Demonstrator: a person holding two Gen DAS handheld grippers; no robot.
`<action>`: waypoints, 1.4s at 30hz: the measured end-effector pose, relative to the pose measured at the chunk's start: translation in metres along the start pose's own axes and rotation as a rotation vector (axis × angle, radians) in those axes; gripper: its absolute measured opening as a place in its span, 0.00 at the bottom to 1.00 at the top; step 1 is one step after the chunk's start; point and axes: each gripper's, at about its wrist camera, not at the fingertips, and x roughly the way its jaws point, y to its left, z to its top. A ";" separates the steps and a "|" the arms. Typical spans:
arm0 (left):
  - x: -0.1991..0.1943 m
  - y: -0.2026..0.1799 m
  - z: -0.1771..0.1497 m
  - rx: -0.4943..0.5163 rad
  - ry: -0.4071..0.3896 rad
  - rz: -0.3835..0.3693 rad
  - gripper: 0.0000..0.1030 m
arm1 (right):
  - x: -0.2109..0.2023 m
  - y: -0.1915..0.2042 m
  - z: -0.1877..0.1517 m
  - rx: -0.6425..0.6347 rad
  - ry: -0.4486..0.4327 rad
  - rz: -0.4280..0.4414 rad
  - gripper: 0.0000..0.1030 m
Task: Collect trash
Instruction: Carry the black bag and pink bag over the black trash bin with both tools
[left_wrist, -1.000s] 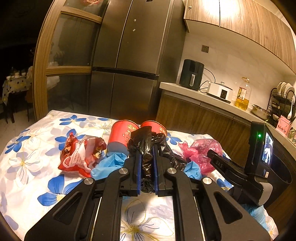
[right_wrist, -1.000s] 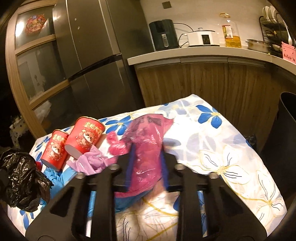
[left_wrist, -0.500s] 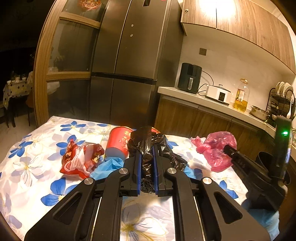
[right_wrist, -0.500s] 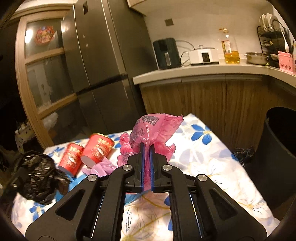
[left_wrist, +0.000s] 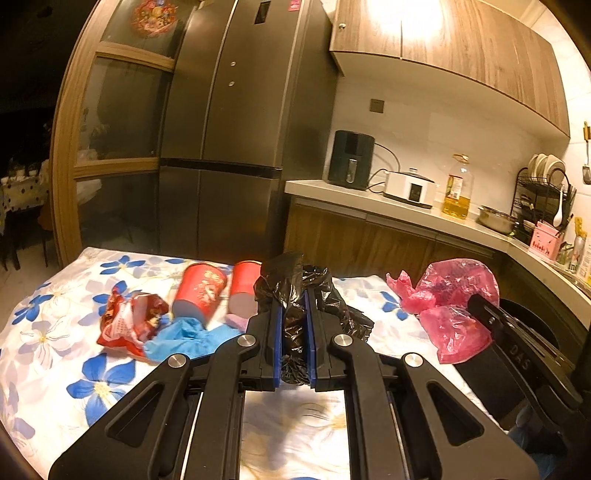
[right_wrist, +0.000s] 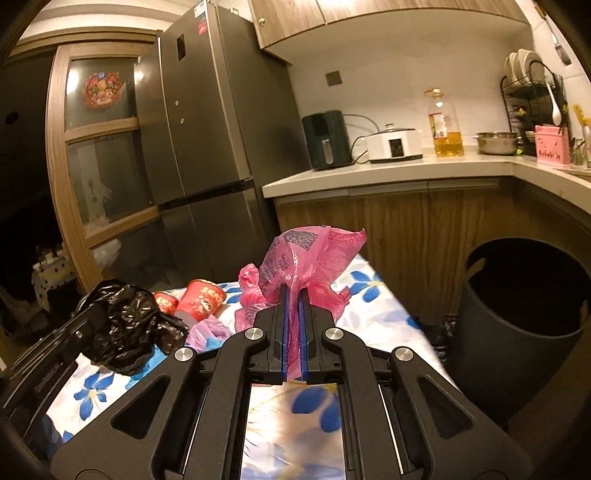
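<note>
cups (left_wrist: 201, 293) on table (left_wrist: 55, 354), bin (right_wrist: 524, 295) right of table

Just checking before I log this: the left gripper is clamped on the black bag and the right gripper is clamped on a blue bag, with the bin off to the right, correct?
Not quite. The right gripper is clamped on a pink bag, not a blue one, as the right wrist view shows. The rest holds: the left gripper is clamped on the black bag, and the bin is off to the right.

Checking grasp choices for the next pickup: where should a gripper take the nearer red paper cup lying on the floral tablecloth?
Grip the red paper cup across its side wall near mid-length, coming from above: it lies on its side, base toward the camera, beside the second cup.
</note>
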 end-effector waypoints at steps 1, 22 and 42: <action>-0.001 -0.004 0.001 0.005 -0.001 -0.002 0.10 | -0.006 -0.004 0.001 0.001 -0.006 -0.006 0.04; -0.005 -0.101 0.002 0.108 -0.002 -0.111 0.10 | -0.075 -0.081 0.015 0.050 -0.101 -0.112 0.04; 0.011 -0.190 0.003 0.188 -0.003 -0.235 0.10 | -0.103 -0.156 0.024 0.095 -0.155 -0.253 0.04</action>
